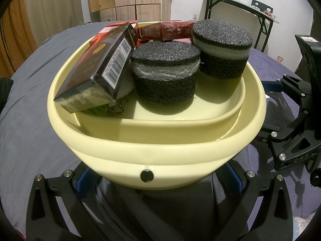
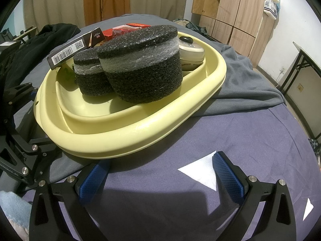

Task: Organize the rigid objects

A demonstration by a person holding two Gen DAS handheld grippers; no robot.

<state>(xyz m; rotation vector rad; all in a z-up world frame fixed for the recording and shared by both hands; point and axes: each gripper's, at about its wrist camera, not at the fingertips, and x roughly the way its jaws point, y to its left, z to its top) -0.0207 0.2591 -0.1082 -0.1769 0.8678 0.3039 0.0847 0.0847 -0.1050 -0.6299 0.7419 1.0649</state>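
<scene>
A pale yellow basin sits on the bed. It holds two black foam cylinders, a dark barcoded box, red packets, a bead chain and a cream round case. My left gripper is open, its blue pads either side of the basin's near wall. My right gripper is open and empty over the sheet, just short of the basin's rim; it also shows in the left wrist view.
The bed has a blue-purple sheet and a grey blanket. Dark clothes lie at the far left. A folding table and wooden wardrobes stand beyond the bed.
</scene>
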